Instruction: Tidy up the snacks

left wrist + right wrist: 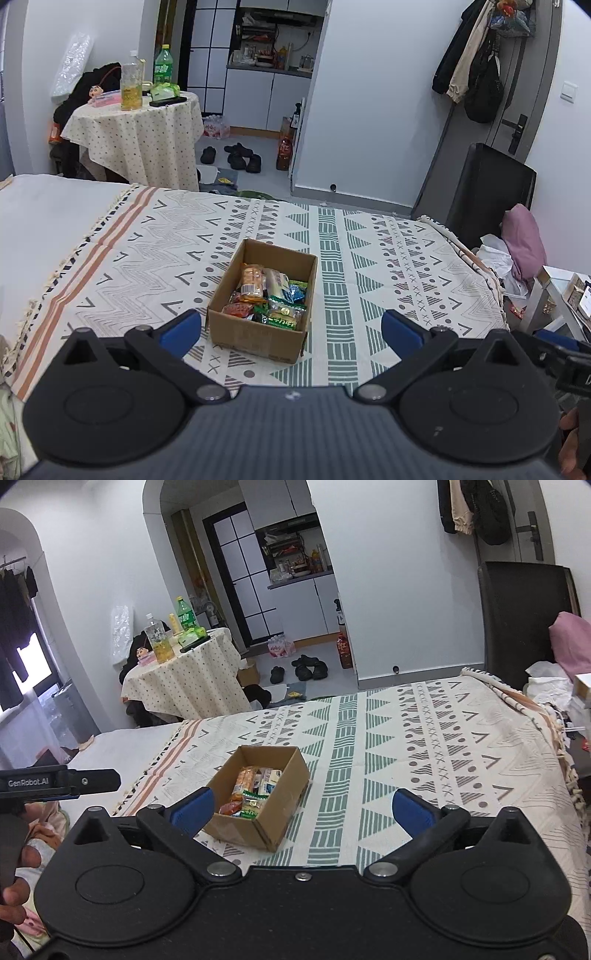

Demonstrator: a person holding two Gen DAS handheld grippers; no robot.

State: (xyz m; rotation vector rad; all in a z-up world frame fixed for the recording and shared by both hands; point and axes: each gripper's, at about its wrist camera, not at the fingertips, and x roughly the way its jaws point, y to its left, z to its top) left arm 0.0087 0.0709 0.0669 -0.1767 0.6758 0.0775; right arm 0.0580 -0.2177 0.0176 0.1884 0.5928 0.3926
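Small bedroom, bed covered with a patterned blanket (369, 266), round side table (140, 125) with bottles in the back. We hold both grippers above the near edge of the bed, both empty.

Left gripper (291, 328): jaws spread wide, nothing between them. Right gripper (303, 812): same, jaws wide apart, holding nothing.

Cardboard box (258, 339) sits mid-blanket, open top, just ahead of us. Snacks (269, 295) are piled inside it, mixed packets; an orange packet (251, 278) lies toward the back, a green one (282, 317) at the near wall. No loose snacks on the blanket that we can see. In the right view the box (240, 830) sits left of centre, partly behind the left blue pad.

We judge the task either nearly done or not begun; we cannot tell which.

Risks as we see them: the box is light and on soft bedding, so a finger hitting a wall could tip or slide it. Packets overlap, so a grab may pinch two at once or slip on glossy wrap. Both grippers reaching in together could collide.
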